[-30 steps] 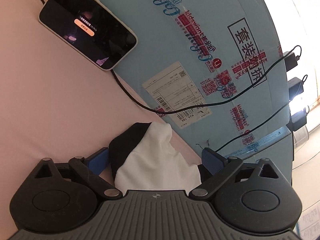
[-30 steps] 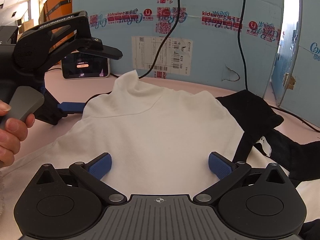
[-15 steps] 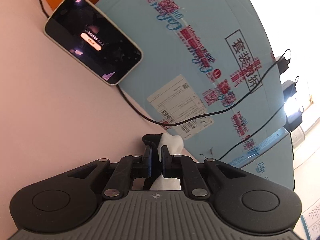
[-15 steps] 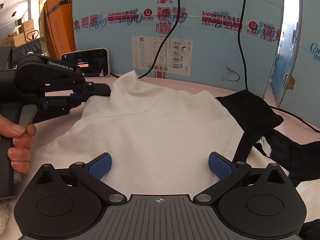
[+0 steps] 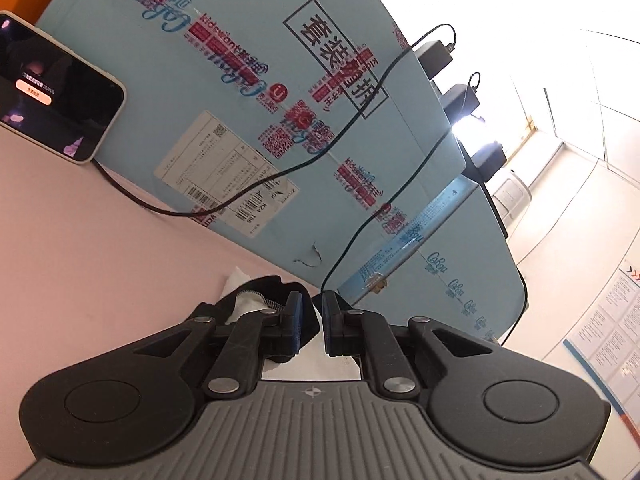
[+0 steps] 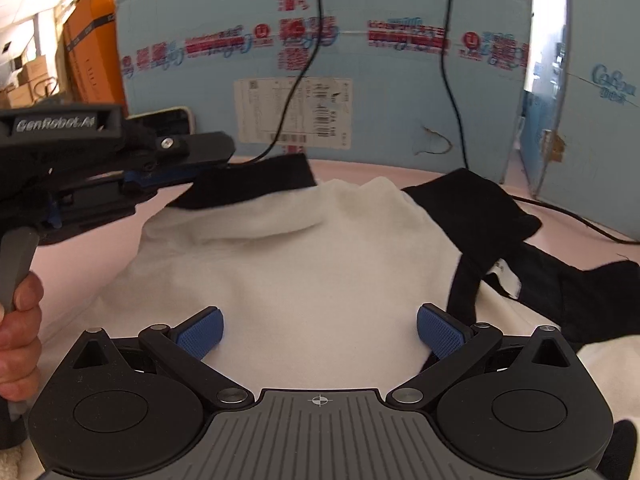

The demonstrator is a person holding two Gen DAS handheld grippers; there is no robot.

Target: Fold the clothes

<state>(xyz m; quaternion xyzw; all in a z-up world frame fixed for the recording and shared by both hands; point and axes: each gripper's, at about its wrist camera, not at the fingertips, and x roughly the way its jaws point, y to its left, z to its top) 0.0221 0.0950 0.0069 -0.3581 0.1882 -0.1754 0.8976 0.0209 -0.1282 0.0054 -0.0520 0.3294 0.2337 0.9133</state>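
The white garment (image 6: 304, 280) lies on the pink table (image 5: 80, 272) before a blue carton (image 6: 400, 100). Its black left sleeve (image 6: 256, 180) is pinched in the shut left gripper (image 5: 311, 316) — the sleeve-fold is in hand, and next it should be carried inward. The right gripper (image 6: 318, 330) hovers wide open, empty. The cloth looks soft, fleecy.
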